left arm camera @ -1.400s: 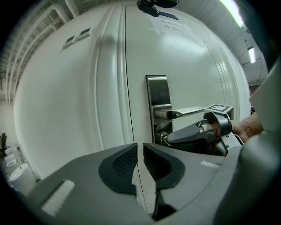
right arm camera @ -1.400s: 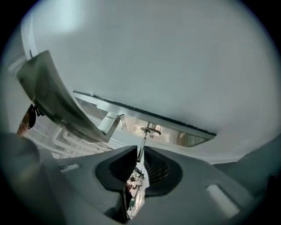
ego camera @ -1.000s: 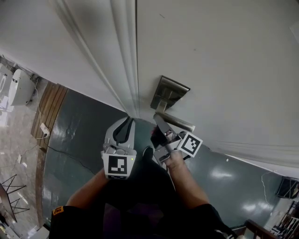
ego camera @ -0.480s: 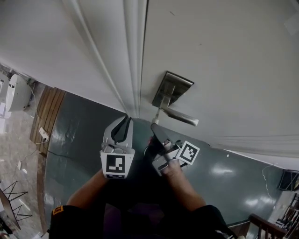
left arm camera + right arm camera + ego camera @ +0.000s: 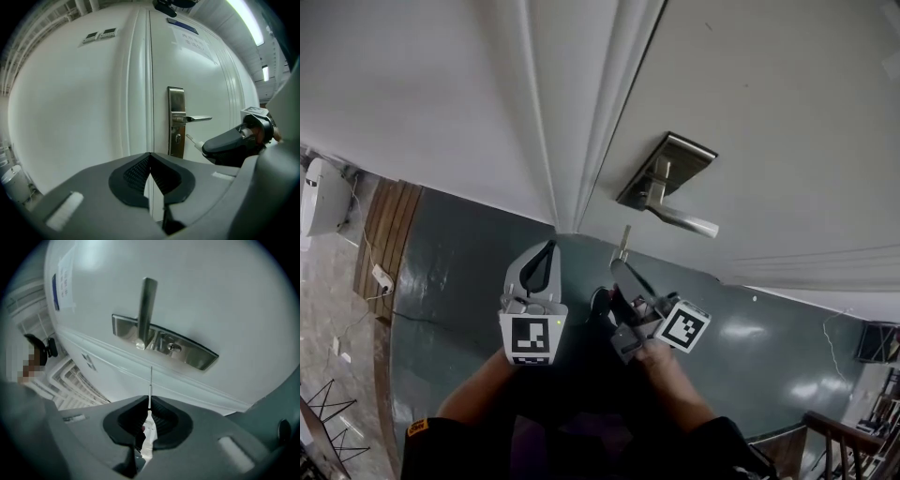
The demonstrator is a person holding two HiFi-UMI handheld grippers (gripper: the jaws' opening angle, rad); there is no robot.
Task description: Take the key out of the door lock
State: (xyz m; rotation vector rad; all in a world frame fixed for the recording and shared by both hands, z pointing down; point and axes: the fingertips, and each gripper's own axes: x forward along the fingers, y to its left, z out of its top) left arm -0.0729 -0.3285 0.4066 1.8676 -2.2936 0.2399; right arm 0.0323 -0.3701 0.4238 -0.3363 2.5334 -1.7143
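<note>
- Key (image 5: 150,380): pinched in my right gripper (image 5: 620,266), blade clear of the keyhole (image 5: 173,347), with open air up to the lock plate (image 5: 176,123).
- Left gripper (image 5: 546,259): jaws pressed together, empty, well short of the door seam (image 5: 150,84).
- Left gripper view alone shows the key side-on, below the lever handle (image 5: 197,119).

The right gripper (image 5: 617,269) is now nearer the person, away from the lock plate (image 5: 667,169) it was right up against a second ago. The key (image 5: 624,242) pinched in its jaws now stands clear of the lock. The left gripper (image 5: 546,253) is also farther back from the door (image 5: 787,103).
</note>
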